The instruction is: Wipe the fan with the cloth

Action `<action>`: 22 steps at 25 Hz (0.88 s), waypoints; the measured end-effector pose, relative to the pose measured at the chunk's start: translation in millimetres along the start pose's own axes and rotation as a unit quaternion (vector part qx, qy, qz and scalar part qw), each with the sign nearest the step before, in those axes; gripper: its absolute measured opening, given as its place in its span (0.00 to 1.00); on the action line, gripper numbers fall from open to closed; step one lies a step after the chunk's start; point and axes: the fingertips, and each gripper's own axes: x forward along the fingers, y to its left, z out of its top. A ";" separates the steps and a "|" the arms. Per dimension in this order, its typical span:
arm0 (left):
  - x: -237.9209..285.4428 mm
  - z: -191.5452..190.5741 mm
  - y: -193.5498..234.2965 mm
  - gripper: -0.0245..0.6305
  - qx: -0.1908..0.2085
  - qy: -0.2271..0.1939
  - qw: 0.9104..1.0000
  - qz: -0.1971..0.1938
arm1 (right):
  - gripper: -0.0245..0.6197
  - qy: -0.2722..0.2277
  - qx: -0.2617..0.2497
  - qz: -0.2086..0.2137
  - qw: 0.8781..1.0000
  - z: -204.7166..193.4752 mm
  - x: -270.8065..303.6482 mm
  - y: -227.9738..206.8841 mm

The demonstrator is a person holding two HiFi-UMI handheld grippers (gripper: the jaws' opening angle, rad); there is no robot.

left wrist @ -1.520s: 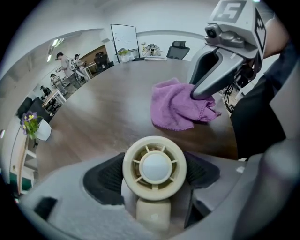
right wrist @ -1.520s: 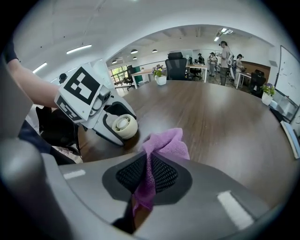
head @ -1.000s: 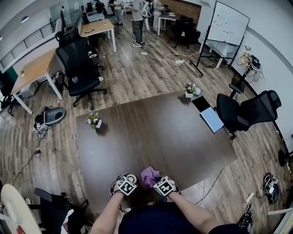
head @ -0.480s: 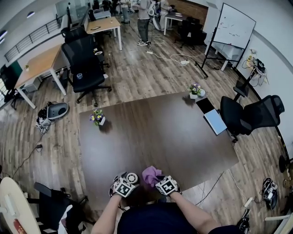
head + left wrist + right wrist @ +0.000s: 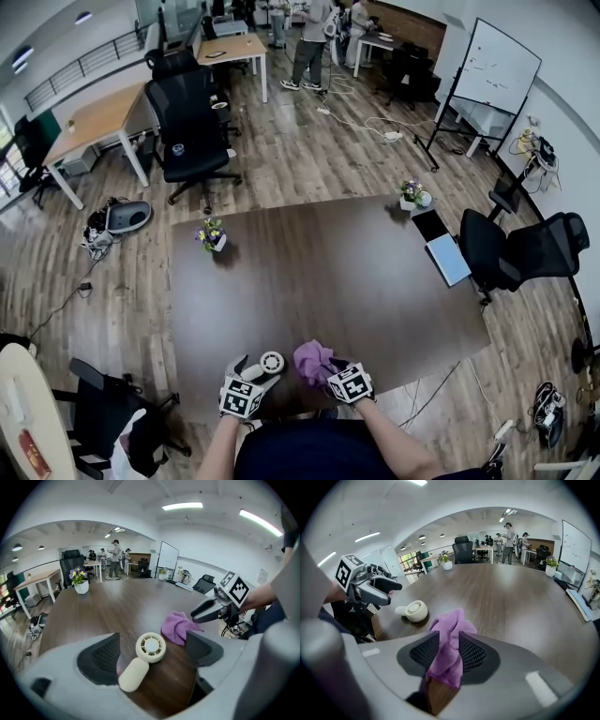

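Observation:
A small cream hand-held fan (image 5: 266, 364) lies flat on the dark wooden table (image 5: 337, 272), near its front edge. My left gripper (image 5: 251, 375) hovers just above and behind it, open, with the fan (image 5: 151, 647) below the gap and untouched. A purple cloth (image 5: 312, 360) sits crumpled to the fan's right. My right gripper (image 5: 330, 368) is at the cloth; its jaws have just been opening, and the cloth (image 5: 449, 637) stands loosely between the pads. The fan (image 5: 415, 611) and the left gripper (image 5: 384, 586) show at the left of the right gripper view.
Two small flower pots stand on the table, one at the far left (image 5: 214, 235) and one at the far right corner (image 5: 411, 194). A laptop (image 5: 448, 259) lies at the right edge. Black office chairs (image 5: 514, 251) and desks surround the table; people stand far back.
My left gripper has lifted and drawn back from the fan, which now lies uncovered on the table. The right gripper has barely moved, with the cloth still in front of it.

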 end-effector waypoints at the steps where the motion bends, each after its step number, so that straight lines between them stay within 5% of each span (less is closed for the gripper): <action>1: -5.2 2.5 -0.1 0.71 -0.009 -0.008 1.000 0.003 | 0.25 -0.005 0.000 0.001 1.000 1.6 -2.1 1.4; 11: -42.4 27.9 -0.1 0.52 -0.031 -0.073 0.996 0.052 | 0.22 -0.060 0.009 0.017 0.998 22.7 -25.7 15.9; 22: -62.3 26.6 5.0 0.05 -0.044 -0.105 0.989 0.098 | 0.15 -0.108 -0.005 0.028 0.994 52.7 -52.9 34.1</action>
